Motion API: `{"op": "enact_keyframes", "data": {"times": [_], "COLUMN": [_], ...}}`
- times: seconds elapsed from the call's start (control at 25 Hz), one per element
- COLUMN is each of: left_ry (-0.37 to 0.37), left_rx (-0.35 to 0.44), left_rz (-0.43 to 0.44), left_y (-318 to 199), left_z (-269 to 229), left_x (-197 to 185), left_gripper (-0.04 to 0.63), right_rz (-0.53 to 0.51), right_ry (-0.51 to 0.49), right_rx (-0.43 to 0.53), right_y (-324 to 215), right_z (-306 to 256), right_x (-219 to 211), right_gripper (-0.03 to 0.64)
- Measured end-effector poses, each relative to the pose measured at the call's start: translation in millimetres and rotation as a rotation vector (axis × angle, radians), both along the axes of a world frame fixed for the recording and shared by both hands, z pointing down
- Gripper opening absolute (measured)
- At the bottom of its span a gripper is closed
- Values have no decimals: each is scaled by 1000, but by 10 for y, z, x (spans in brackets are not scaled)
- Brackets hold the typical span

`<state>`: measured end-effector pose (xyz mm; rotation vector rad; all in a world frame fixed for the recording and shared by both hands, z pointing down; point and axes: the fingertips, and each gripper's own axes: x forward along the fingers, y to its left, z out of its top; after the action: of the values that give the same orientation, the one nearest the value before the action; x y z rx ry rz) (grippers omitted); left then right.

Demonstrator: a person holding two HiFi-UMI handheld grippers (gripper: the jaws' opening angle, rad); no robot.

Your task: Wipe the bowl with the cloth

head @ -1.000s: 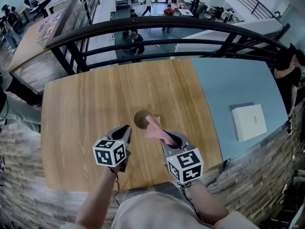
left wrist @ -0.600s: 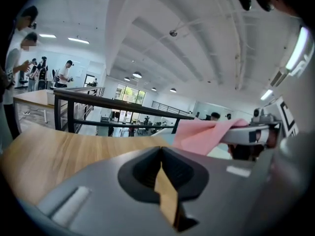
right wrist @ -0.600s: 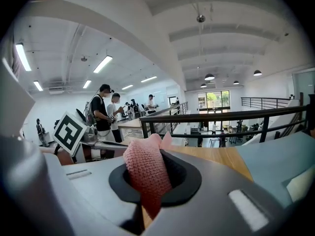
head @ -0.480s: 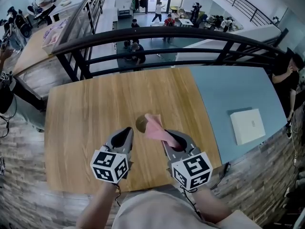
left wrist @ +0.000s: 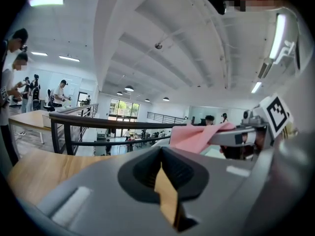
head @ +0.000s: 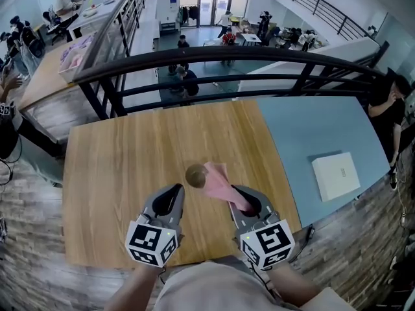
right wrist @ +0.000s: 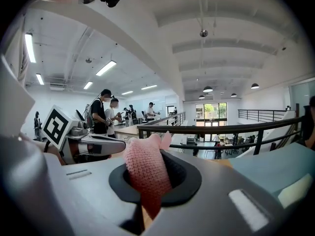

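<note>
Just changed: both grippers have come up and back toward the person; a second ago their tips were down close to the bowl (head: 195,175), and now each gripper's own view looks out level across the hall instead of down at the table (head: 110,167)
Left gripper (head: 175,190): fingers pressed together with nothing between them, only a sliver of table wood showing through the gap; it sits near and left of the bowl, apart from it
Right gripper (head: 242,195): fingers clamped on the pink cloth (head: 219,183), the same hold as a second ago
Cloth: runs from the right fingers toward the far left, its loose end just right of the bowl; I cannot tell whether it touches the rim
Bowl: small, brown, upright near the middle of the wooden table, held by neither gripper, its dark inside uncovered
Meaning for the task: to my eye a pause or the end of a pass; more wiping would need the cloth brought down into the bowl again, probably with the left gripper steadying it
</note>
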<state>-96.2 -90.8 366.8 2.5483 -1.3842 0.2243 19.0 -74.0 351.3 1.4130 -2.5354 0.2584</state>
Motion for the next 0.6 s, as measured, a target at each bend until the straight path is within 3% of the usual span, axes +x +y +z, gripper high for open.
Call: {"op": "enact_keyframes", "data": {"times": [0.16, 0.6], "left_ry": [-32, -73], "left_rx": [46, 18], "left_rz": [5, -1], "left_y": [61, 190], "left_z": [18, 271], "left_x": [42, 120], "left_gripper": [2, 2], "right_rz": [10, -21], "right_ry": [-7, 8], "right_rx": [15, 5], "right_y": [68, 203], "right_z": [8, 159], "right_x": [52, 8], "right_gripper": [17, 17]}}
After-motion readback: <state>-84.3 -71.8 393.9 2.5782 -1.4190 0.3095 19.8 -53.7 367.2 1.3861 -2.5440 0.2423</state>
